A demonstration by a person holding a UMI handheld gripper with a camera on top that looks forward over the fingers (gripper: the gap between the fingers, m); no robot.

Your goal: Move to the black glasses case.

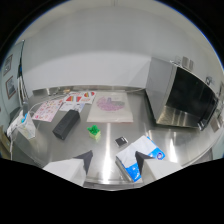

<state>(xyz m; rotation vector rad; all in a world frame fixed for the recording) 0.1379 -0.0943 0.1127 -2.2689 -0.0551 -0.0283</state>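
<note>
One black glasses case — beyond hand-held gripper, fingers apart, leftward

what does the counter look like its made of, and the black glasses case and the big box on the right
The grey counter top looks like brushed stainless steel: it mirrors light in streaks. The black oblong glasses case looks matte, perhaps fabric or leatherette; no glare. The silver box-shaped oven seems sheet metal with a dark glossy glass door.

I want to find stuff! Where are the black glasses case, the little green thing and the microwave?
black glasses case (66, 124): gripper view, middle of its top.
little green thing (94, 131): gripper view, its centre.
microwave (191, 97): gripper view, dark door.
</note>
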